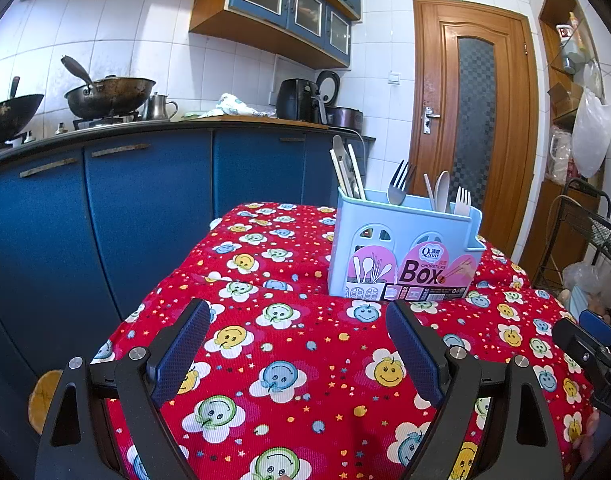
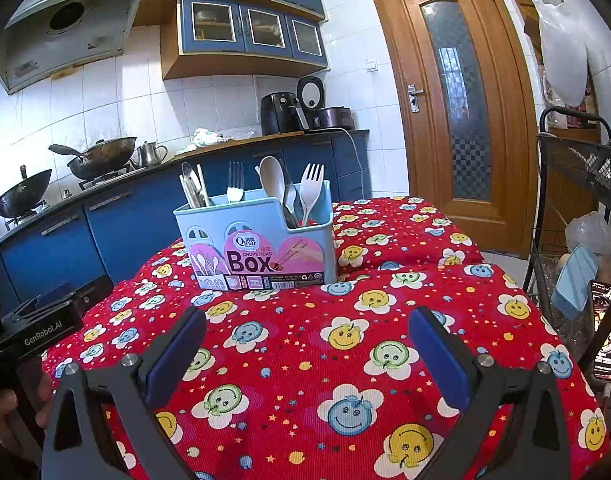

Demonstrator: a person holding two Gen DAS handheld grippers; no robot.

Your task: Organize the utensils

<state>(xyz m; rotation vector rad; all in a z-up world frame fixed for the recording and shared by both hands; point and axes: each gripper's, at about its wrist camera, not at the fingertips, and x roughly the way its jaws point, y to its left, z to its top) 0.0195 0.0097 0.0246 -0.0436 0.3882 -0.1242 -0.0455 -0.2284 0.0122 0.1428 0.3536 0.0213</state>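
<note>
Pale blue chopsticks box upright near the far middle of the red smiley-print tablecloth, pink label facing near. Chopsticks in its left compartment, a metal fork in the middle, a white spoon and white fork at right. Left gripper and right gripper both low over the near cloth, jaws spread wide with nothing between, well short of the box.

You get bright, even daylight in both views, with a cool bluish cast. The white tiles are close to washed out. The door glass glows from behind. Shadows on the cloth are soft. Focus stays sharp; straight lines bow hard toward the dark, vignetted corners.
</note>
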